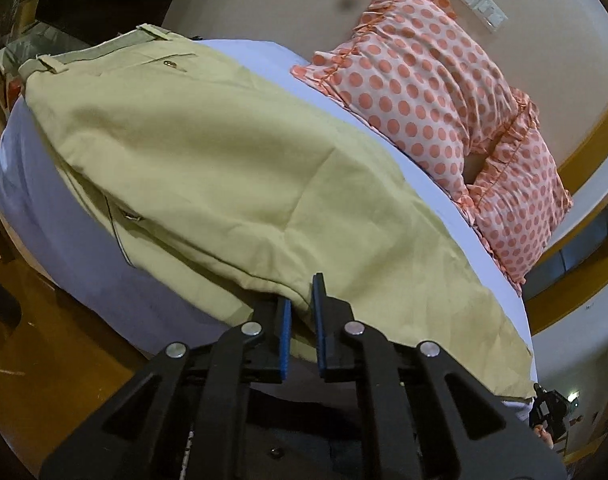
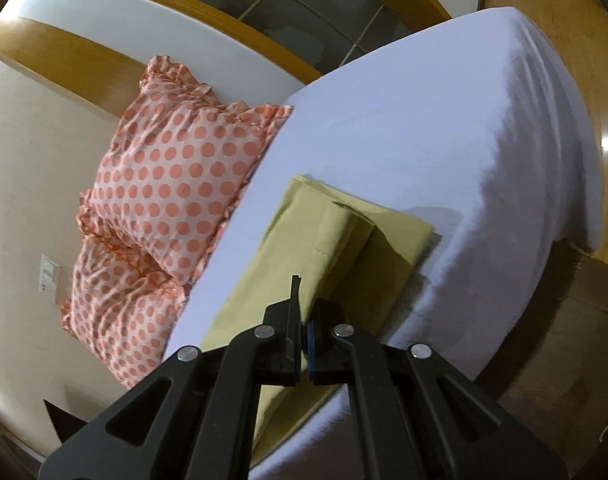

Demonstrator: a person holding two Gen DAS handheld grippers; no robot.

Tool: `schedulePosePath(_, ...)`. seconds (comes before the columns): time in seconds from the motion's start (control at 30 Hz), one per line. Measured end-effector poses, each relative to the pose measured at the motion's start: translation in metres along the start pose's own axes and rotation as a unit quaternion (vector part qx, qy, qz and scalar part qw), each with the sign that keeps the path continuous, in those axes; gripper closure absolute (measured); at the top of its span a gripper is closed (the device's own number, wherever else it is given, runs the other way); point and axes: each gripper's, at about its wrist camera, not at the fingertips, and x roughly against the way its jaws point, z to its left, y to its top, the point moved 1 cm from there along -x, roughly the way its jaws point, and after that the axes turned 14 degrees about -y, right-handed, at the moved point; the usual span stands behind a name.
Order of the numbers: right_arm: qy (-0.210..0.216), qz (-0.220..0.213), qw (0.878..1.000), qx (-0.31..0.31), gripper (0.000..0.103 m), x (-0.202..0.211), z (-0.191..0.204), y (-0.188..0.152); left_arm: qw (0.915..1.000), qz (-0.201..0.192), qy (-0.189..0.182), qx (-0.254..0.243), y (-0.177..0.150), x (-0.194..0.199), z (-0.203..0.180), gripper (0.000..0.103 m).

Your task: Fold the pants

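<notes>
Khaki pants (image 1: 231, 184) lie on the white bed (image 1: 63, 240), waistband at the far left with belt loops and a buttoned pocket. My left gripper (image 1: 301, 300) is shut on a fold of the pants at the near edge, cloth pinched between its blue pads. In the right wrist view the pant legs (image 2: 316, 256) lie flat with the hems at the far end. My right gripper (image 2: 304, 320) is shut on the pants' edge near the bed's side; the cloth rises between its fingers.
Two pink polka-dot pillows (image 1: 436, 96) (image 2: 171, 184) lie along the wall side of the bed. A wooden headboard frame (image 2: 223, 12) and wall sockets (image 1: 478, 2) stand behind. Wooden floor (image 1: 43, 340) lies beside the bed.
</notes>
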Motion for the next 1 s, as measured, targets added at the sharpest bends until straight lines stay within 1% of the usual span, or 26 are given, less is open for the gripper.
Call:
schedulePosePath(0.07, -0.024, -0.011, 0.999, 0.02, 0.1, 0.006, 0.001, -0.001, 0.9999, -0.001, -0.008, -0.006, -0.004, 0.003, 0.001, 0.094)
schedulePosePath(0.1, -0.035, -0.021, 0.999, 0.025, 0.09, 0.011, 0.001, 0.0, 0.9999, -0.002, -0.011, -0.011, -0.005, 0.004, 0.0, 0.094)
schedulePosePath(0.13, -0.055, -0.039, 0.997, 0.028, 0.07, 0.017, 0.0, 0.001, 0.9997, -0.003, -0.014, -0.018, -0.006, 0.004, -0.002, 0.09)
schedulePosePath(0.17, -0.065, -0.053, 0.996, 0.027, 0.058, 0.022, -0.003, 0.003, 0.9994, -0.005, -0.019, -0.027, -0.009, 0.008, -0.003, 0.089)
schedulePosePath(0.2, -0.07, -0.069, 0.995, 0.024, 0.049, 0.026, -0.007, 0.005, 0.9992, -0.007, -0.022, -0.033, -0.011, 0.01, -0.004, 0.084)
schedulePosePath(0.23, -0.075, -0.085, 0.993, 0.021, 0.049, 0.03, -0.011, 0.008, 0.9987, -0.011, -0.027, -0.041, -0.014, 0.013, -0.004, 0.074)
schedulePosePath(0.27, -0.08, -0.089, 0.993, 0.02, 0.049, 0.03, -0.013, 0.01, 0.9985, -0.014, -0.03, -0.045, -0.016, 0.015, -0.005, 0.064)
schedulePosePath(0.33, -0.082, -0.09, 0.992, 0.019, 0.049, 0.025, -0.017, 0.013, 0.9976, -0.023, -0.037, -0.053, -0.023, 0.022, -0.004, 0.057)
schedulePosePath(0.4, -0.08, -0.088, 0.993, 0.027, 0.05, 0.019, -0.016, 0.012, 0.9973, -0.025, -0.048, -0.051, -0.027, 0.025, -0.001, 0.056)
schedulePosePath(0.47, -0.085, -0.1, 0.99, 0.052, 0.05, 0.017, -0.009, 0.006, 0.9973, -0.024, -0.054, -0.044, -0.03, 0.026, 0.003, 0.054)
schedulePosePath(0.57, -0.063, -0.093, 0.991, 0.079, 0.057, 0.014, -0.001, -0.005, 0.9973, -0.024, -0.06, -0.034, -0.033, 0.026, 0.008, 0.052)
schedulePosePath(0.6, -0.057, -0.09, 0.99, 0.088, 0.065, 0.013, 0.001, -0.008, 0.9972, -0.024, -0.062, -0.034, -0.033, 0.026, 0.009, 0.052)
schedulePosePath(0.63, -0.055, -0.088, 0.99, 0.099, 0.078, 0.01, 0.004, -0.011, 0.9972, -0.024, -0.063, -0.033, -0.033, 0.026, 0.01, 0.051)
schedulePosePath(0.7, -0.054, -0.085, 0.987, 0.124, 0.094, 0.004, 0.01, -0.014, 0.9971, -0.025, -0.063, -0.034, -0.034, 0.027, 0.011, 0.05)
schedulePosePath(0.73, -0.052, -0.087, 0.987, 0.128, 0.098, 0.004, 0.013, -0.014, 0.9969, -0.027, -0.065, -0.034, -0.034, 0.027, 0.012, 0.05)
schedulePosePath(0.77, -0.046, -0.092, 0.985, 0.135, 0.099, 0.007, 0.022, -0.013, 0.9968, -0.029, -0.067, -0.034, -0.033, 0.028, 0.012, 0.048)
schedulePosePath(0.83, -0.025, -0.102, 0.984, 0.145, 0.1, 0.013, 0.04, -0.013, 0.9963, -0.038, -0.069, -0.035, -0.033, 0.032, 0.014, 0.046)
schedulePosePath(0.9, 0.019, -0.104, 0.979, 0.172, 0.1, 0.02, 0.079, -0.021, 0.9958, -0.045, -0.071, -0.035, -0.033, 0.035, 0.016, 0.044)
schedulePosePath(0.93, 0.046, -0.101, 0.975, 0.192, 0.1, 0.023, 0.103, -0.029, 0.9957, -0.048, -0.071, -0.036, -0.032, 0.036, 0.016, 0.042)
schedulePosePath(0.97, 0.088, -0.089, 0.967, 0.223, 0.1, 0.026, 0.136, -0.046, 0.9952, -0.053, -0.072, -0.039, -0.033, 0.039, 0.016, 0.039)
schedulePosePath(1.0, 0.111, -0.079, 0.961, 0.242, 0.1, 0.026, 0.155, -0.058, 0.9949, -0.057, -0.071, -0.043, -0.034, 0.04, 0.015, 0.038)
